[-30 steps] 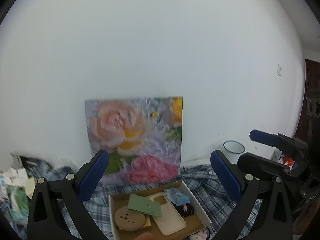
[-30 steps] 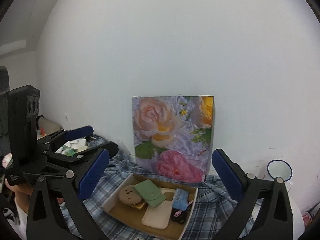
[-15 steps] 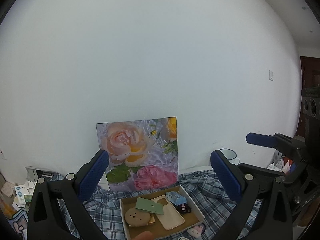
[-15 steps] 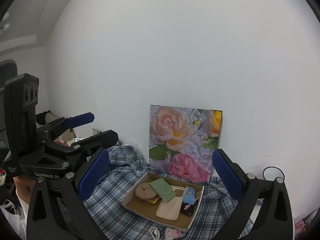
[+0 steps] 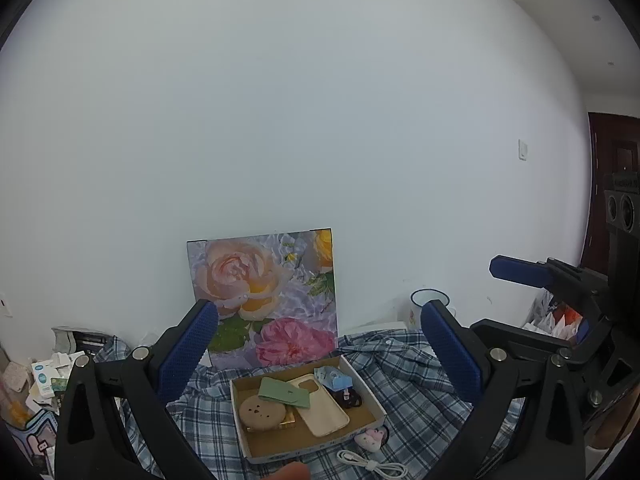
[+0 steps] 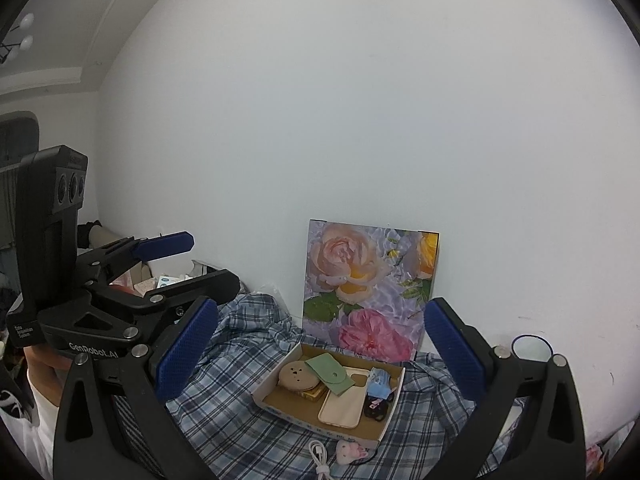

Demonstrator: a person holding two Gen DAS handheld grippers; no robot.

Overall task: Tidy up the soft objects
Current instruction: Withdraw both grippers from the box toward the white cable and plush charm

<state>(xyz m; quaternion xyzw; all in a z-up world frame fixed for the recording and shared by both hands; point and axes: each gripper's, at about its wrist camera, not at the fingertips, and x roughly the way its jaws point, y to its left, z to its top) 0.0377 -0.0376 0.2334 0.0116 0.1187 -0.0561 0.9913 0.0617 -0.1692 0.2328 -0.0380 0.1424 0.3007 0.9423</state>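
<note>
While both are hovering above the scene w/ nothing between their blue pads, the left hand-held gripper (image 5: 318,344) and the right hand-held gripper (image 6: 320,340) are each sitting spread wide, touching nothing. Left one is also showing in the right wrist view at far left, pads apart, w/ a hand (image 6: 44,364) gripping it from below. Soft things are lying mostly in a shallow cardboard box (image 5: 256,446) resting on a blue plaid shirt (image 5: 208,428) that is covering the surface: a round tan plush w/ a small face (image 5: 262,412) in the box's left part, a green pouch (image 5: 285,393) overlapping its edge, a beige phone case (image 5: 322,408) lying along the middle, a light blue item (image 5: 334,378) and a small black item (image 5: 349,398) at the right end. Something yellow is peeking out under the plush; can't tell what. Just outside the box's near edge a small pink-and-white plush (image 6: 349,451) is lying on the shirt, beside a coiled white cable (image 6: 320,460). Behind the box a floral picture (image 5: 264,296) is leaning upright against the white wall, and a white enamel mug w/ blue rim (image 5: 429,304) is standing off to the right of it, well apart from the box.
</note>
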